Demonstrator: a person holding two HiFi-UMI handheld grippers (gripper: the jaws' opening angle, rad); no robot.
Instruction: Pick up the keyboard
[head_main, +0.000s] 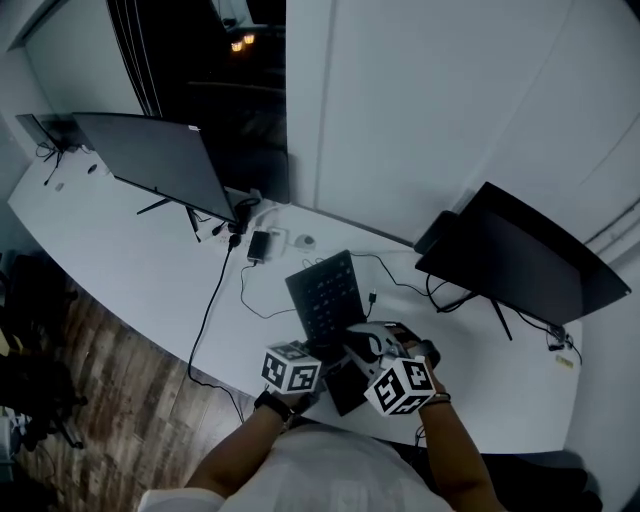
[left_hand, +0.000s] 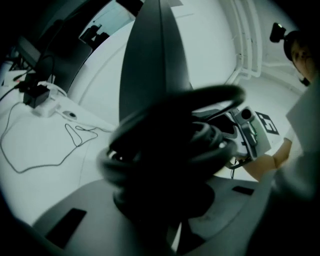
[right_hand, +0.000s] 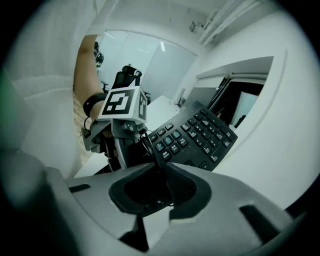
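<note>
While the person's two hands meet over the near edge of the curved white desk (head_main: 120, 250), the flat black keyboard with dark square keys (right_hand: 200, 132) sits between them. It lies between two wide black monitors: one on thin legs at the left (head_main: 160, 160), one at the right (head_main: 520, 260). In the right gripper view the keyboard is tilted, its key face turned towards the camera and its far end raised against the white wall.

The left gripper (left_hand: 170, 195) has its grey jaws drawn nearly together on a dark, blurred mass that fills the space between them: the keyboard's near end, with loops of thick black cable (left_hand: 200, 100) just in front of it. The right gripper (right_hand: 160, 172) has its jaws closed to a narrow gap on the keyboard's near edge, and a strand of the black cable runs in beside it. Each gripper's marker cube points back at the person.

A thin black cord (head_main: 210, 310) trails across the desk and over its front edge above the brown wooden floor (head_main: 110, 350).
</note>
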